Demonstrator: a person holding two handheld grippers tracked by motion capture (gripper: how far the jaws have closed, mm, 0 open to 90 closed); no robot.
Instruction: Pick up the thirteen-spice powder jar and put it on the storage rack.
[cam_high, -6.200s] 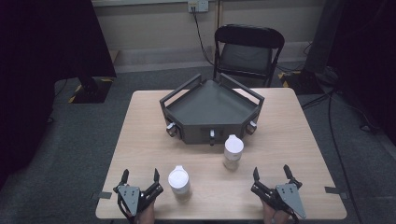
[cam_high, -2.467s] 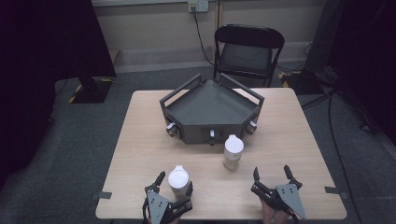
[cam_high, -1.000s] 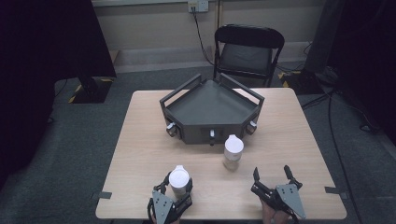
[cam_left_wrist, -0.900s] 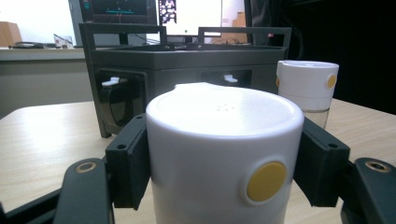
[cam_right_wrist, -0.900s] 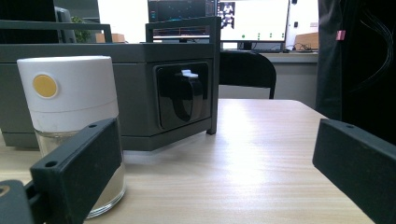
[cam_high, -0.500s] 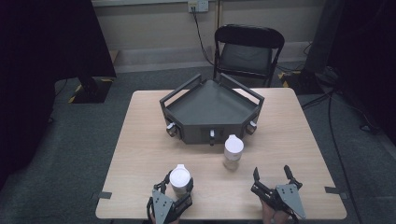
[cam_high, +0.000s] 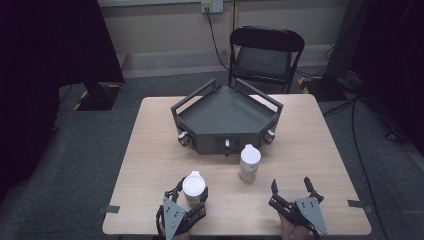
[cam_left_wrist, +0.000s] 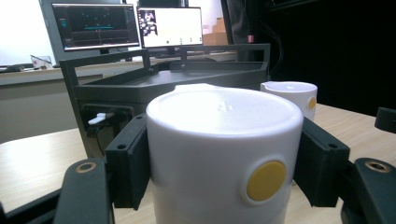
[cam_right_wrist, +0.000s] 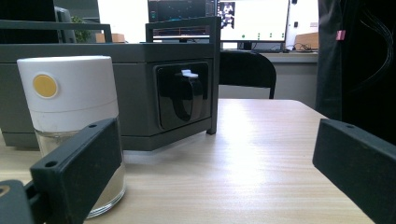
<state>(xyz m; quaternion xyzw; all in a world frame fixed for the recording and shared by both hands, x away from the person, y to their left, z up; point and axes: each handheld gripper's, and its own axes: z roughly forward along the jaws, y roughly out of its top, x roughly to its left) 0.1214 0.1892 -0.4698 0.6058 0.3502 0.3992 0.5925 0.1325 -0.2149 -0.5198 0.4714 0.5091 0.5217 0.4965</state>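
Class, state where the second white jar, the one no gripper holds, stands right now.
In the high view the free white jar stands right of centre on the table, just before the grey tray.

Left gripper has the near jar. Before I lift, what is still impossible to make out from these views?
- Near jar: its base and contents, cut off by the left gripper view's bottom edge; the high view shows mainly its white lid.
- Far jar: lower glass part hidden behind the right gripper's own jaw in the right gripper view.
- Tray front fittings: too small in the high view.
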